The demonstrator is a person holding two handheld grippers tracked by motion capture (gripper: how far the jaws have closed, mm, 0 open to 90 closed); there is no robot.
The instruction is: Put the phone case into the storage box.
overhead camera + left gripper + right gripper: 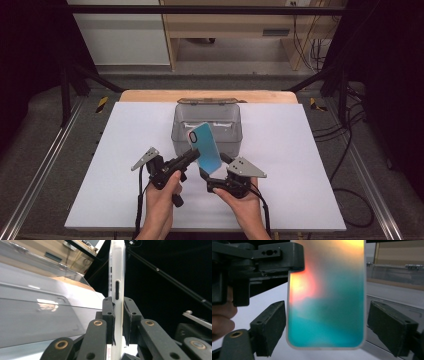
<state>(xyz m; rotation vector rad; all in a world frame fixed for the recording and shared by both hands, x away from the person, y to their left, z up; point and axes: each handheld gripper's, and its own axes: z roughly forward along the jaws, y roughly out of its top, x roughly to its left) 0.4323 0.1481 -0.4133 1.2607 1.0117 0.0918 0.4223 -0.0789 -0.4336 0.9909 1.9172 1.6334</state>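
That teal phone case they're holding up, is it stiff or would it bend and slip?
The phone case probably holds its shape: it stands up straight from the left gripper, pinched only at one thin edge. Light glows through it, so it is likely thin and light. Its smooth side could slip between the fingers.

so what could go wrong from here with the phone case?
1. The left claw pinches only the thin edge of the phone case, so the case could pivot or slip.
2. The right claw has its pads apart from the case sides, giving no backup if it drops.
3. The case hangs at the front wall of the clear bin and may knock the rim.
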